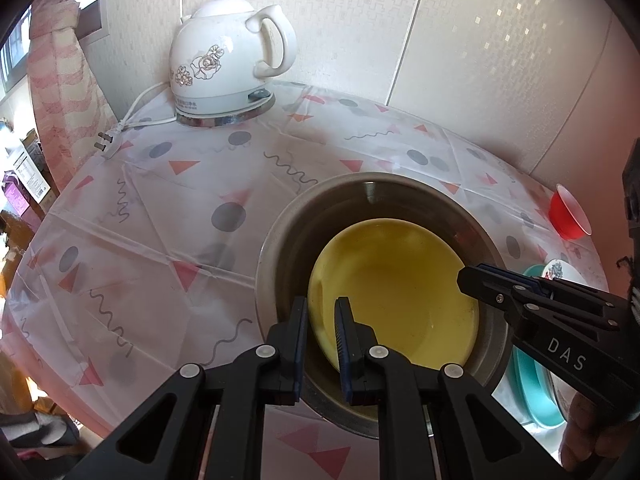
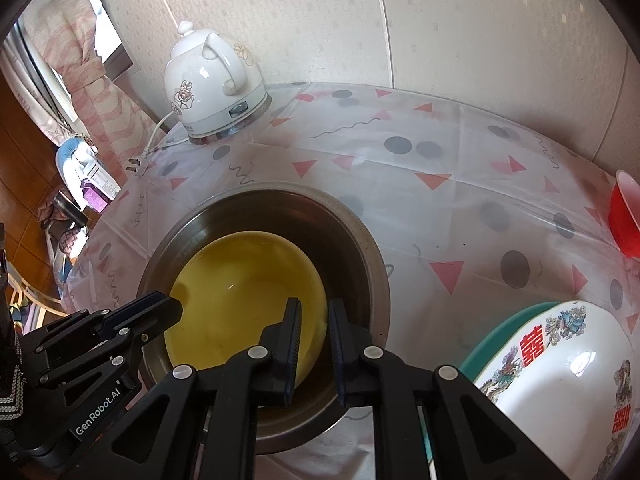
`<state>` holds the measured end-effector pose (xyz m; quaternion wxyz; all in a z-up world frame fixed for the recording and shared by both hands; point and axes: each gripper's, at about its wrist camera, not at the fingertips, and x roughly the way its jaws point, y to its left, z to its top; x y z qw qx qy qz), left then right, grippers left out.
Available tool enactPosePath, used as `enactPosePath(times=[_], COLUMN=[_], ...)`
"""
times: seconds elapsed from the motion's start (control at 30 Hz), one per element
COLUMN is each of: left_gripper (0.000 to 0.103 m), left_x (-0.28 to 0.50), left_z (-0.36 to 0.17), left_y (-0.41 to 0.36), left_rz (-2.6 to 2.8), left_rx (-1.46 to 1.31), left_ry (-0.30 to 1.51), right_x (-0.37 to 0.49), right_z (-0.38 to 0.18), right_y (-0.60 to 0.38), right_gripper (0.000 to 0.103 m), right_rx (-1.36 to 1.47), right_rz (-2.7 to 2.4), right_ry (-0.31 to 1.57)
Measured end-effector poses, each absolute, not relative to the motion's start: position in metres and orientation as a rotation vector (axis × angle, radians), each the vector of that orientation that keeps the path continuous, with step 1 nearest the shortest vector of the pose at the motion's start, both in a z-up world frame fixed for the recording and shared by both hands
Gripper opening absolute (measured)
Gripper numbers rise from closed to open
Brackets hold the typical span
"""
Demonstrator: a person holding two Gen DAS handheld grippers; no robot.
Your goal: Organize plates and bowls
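**Mia:** Where is the yellow plate [image 1: 394,292]?

**Ben:** It sits inside the big metal bowl [image 1: 280,240], leaning a bit. Both grabbers are at its rim, one on each side.

**Mia:** What is the left gripper [image 1: 323,320] doing?

**Ben:** Its two black fingers stand a little apart. The plate's edge is right in the gap between them. I cannot tell if the fingers touch the edge or squeeze it.

**Mia:** And the right gripper [image 2: 314,322]?

**Ben:** Same thing on the other side of the plate. Its fingers are a little apart too, and the yellow edge runs into the gap. One finger is over the plate, the other is over the dark inside of the bowl. I cannot tell if it pinches.

**Mia:** What else is near?

**Ben:** Just past the right gripper's outer finger there is a white bowl with red letters [image 2: 568,376]. It sits on a teal plate [image 2: 504,332]. Far off to that side is a red bowl [image 2: 624,216].

**Mia:** And far ahead of the fingers?

**Ben:** A white kettle [image 1: 224,60] with flowers stands by the wall, well apart from the metal bowl. Its plug [image 1: 105,142] lies loose on the tablecloth [image 1: 140,208], which has dots and triangles.
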<state>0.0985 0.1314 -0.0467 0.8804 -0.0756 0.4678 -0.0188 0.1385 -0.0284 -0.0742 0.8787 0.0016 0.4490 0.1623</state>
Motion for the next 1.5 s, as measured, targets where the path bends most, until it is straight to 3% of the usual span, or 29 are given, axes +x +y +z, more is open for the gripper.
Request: enactPosePath(times=[0.07,0.4,0.73,1.5], left_gripper=[0.015,0.015,0.015,0.018], left_x=[0.098,0.092,0.092,0.137], left_z=[-0.046,-0.038,-0.020,0.004], left_y=[0.132,0.130,0.113,-0.013], left_rz=[-0.037,-0.020,-0.071,-0.292], left_rx=[-0.164,-0.156,-0.141,-0.006], left_ry=[0.974,0.944,0.906,0.940], right_x=[0.137,0.129,0.127,0.108], right_z=[-0.073,-0.058,-0.051,-0.046], right_y=[-0.032,-0.055,-0.088,-0.267], right_gripper=[0.019,0.019,0.026,0.028], right_rx=[0.032,0.129,0.213,0.494], right_rz=[0.346,0.335,0.285,-0.049], right_ry=[0.931,0.883,0.868,0.796])
